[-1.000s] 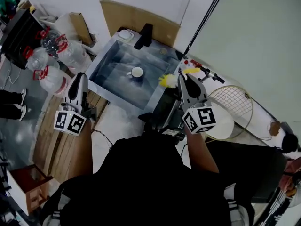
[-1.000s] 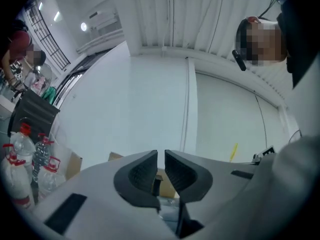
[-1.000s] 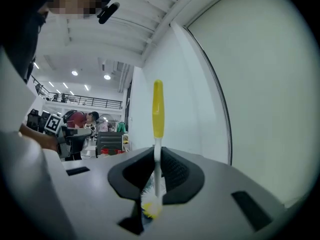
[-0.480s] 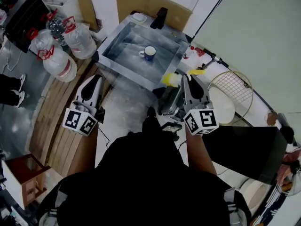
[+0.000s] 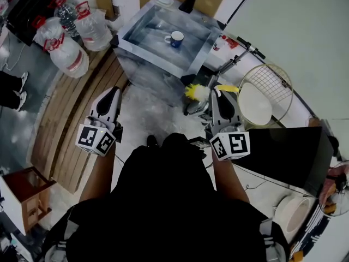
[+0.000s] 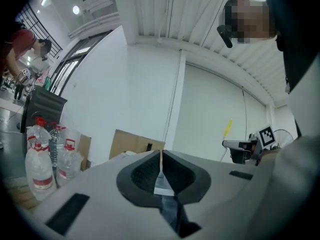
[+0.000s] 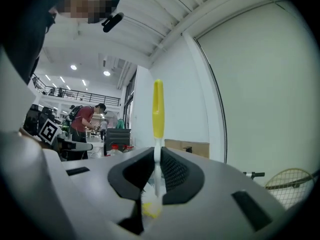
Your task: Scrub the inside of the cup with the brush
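While the jaws of the right gripper (image 5: 218, 94) clench the yellow brush (image 5: 194, 92), the left gripper (image 5: 112, 93) has just been closing its empty jaws, now practically together.

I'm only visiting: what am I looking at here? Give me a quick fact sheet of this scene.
Cup: blue and white cup, upright inside the sink, untouched
Brush: yellow brush, gripped by its handle
Right tongs: right tongs shut on the brush
Left tongs: left tongs have just been closing, now shut, nothing between them
Scrubbing: not begun; both tongs are short of the sink
Nearby: water jugs on the floor
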`<state>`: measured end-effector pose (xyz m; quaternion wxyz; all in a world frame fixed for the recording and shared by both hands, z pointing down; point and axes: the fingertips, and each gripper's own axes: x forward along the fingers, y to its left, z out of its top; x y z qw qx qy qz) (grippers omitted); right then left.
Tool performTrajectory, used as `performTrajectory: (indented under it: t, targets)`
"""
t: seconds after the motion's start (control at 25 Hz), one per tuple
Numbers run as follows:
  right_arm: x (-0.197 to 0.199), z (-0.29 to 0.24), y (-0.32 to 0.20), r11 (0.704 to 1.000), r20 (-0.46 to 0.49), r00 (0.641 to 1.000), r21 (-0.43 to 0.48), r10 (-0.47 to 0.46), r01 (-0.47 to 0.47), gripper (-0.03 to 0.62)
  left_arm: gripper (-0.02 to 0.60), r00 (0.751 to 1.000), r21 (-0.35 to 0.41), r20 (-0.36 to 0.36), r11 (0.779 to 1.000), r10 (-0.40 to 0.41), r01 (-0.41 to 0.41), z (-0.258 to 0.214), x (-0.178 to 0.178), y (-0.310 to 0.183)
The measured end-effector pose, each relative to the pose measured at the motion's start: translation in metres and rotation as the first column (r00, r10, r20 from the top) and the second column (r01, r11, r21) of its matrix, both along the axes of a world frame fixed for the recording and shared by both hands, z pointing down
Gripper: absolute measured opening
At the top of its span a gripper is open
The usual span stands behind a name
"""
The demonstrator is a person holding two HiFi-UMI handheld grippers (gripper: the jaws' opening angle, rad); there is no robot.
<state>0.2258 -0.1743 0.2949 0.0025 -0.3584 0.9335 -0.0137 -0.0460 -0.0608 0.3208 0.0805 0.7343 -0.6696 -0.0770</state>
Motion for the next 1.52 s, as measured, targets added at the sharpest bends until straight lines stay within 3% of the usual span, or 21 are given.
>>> performTrajectory:
  t: [0.12,0.28,0.44,0.68,0.84,1.08,1.28,1.52]
  targets:
    - [0.013,-0.005,0.012,1.000,0.008,1.000,0.025,-0.009,0.009,0.048,0.028,1.000,0.008,-0.008,1.000,0.007,-0.007,-0.006,0.019,0.011]
    - [0.033,-0.011,0.025,0.999,0.028,0.999,0.028,-0.044,0.043,0.048,0.025,0.999,0.013,0.038,1.000,0.013,-0.014,-0.021,0.049,0.019]
    - [0.074,-0.013,0.050,0.997,0.051,0.997,0.055,-0.052,0.049,0.048,0.025,0.997,-0.005,0.062,0.999,0.048,-0.048,-0.035,0.105,0.037]
    - [0.140,0.021,0.096,0.999,0.032,0.999,0.010,-0.037,0.036,0.048,0.025,0.993,-0.088,0.077,0.992,0.093,-0.086,-0.003,0.184,0.075]
    - [0.164,0.036,0.119,0.999,0.024,0.999,-0.013,-0.047,0.047,0.048,0.025,0.993,-0.124,0.078,0.989,0.094,-0.084,0.012,0.216,0.104]
    - [0.168,0.052,0.145,0.997,0.002,0.997,-0.029,-0.074,0.074,0.048,0.025,0.997,-0.147,0.075,0.989,0.026,-0.014,0.025,0.208,0.140]
    - [0.161,0.047,0.157,0.999,-0.024,1.000,-0.035,-0.009,0.008,0.048,0.025,0.995,-0.102,0.096,0.994,-0.021,0.030,0.020,0.177,0.152]
    - [0.138,0.036,0.166,0.997,-0.037,0.997,-0.038,0.061,-0.062,0.048,0.025,0.995,-0.076,0.094,0.997,0.037,-0.030,0.005,0.151,0.152]
